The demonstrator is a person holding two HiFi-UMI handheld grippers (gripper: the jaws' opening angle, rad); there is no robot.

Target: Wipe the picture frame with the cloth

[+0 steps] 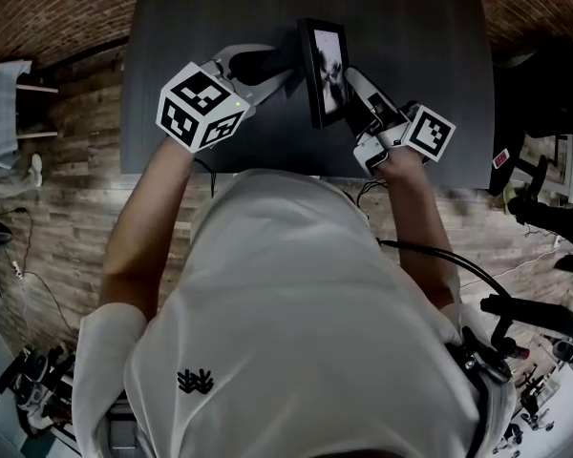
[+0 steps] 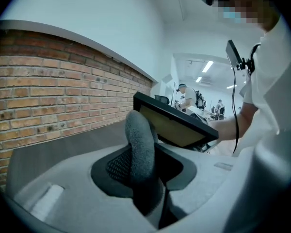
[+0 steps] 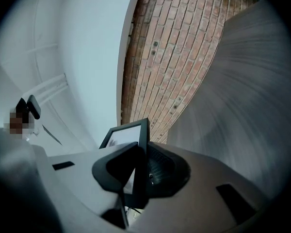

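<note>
Two grippers engaged, both loaded.

Right gripper [image 1: 355, 92]: clenched on the picture frame [image 1: 325, 70], jaws pinching its black rim at one edge. Frame looks lifted over the table [image 1: 191, 27], tilted, photo side toward the head cam.

Left gripper [image 1: 256, 69]: grasping the cloth [image 2: 140, 144]. Grey wad is nipped between the jaws, w/ a rounded fold sticking out past the tips. Cloth sits at the frame's back side, w/ the brown backing panel just beyond it in the left gripper view. Touching or barely apart: can't confirm.

Assessment (judgement): wipe step in hand, working the back / lower edge. No dirt visible, so progress can't be graded.

Recs for doing it well:
- Lead w/ the protruding fold only, so jaw plastic never rubs the frame.
- Stroke toward the clamped edge, not away from it, so the clamp takes the push & the frame doesn't pivot.
- Use light pressure, since the hold is on one edge only and gives poor leverage.
- Hold the right hand steady and let the left do the travel.
- Risks: cloth working deeper into the jaws, or the frame twisting out of the pinch.
</note>
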